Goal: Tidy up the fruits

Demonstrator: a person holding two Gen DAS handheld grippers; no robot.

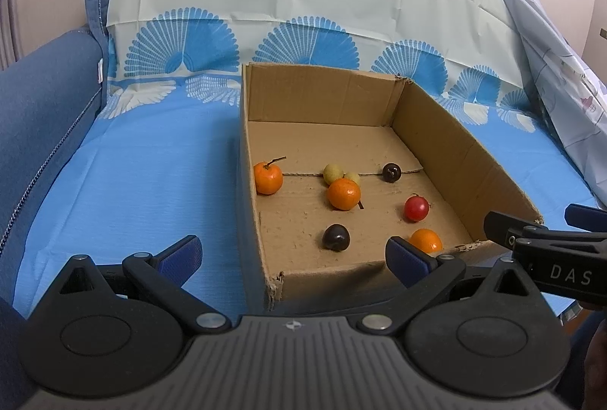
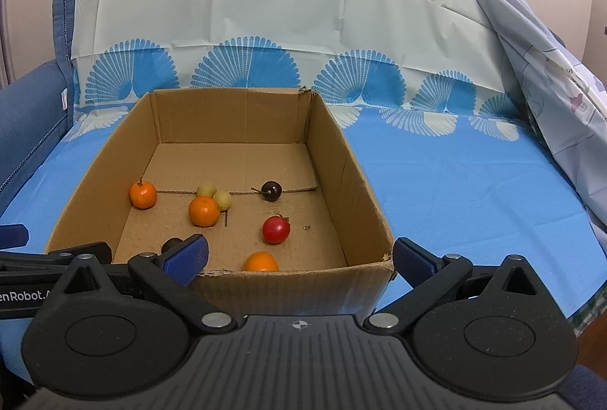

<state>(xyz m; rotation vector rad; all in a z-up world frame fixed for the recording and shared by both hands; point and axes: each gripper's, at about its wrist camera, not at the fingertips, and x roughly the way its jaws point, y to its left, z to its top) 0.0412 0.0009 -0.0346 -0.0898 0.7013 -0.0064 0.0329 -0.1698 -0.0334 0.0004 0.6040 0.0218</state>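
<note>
Cardboard box on blue cloth, holding oranges, plums, one red fruit. Left gripper and right gripper hovering, fingers spread, gripping nothing.

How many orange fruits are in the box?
3. One orange fruit by the left wall of the cardboard box, one mid-floor touching the yellow fruits, one against the near wall, partly hidden. No others show.
</note>
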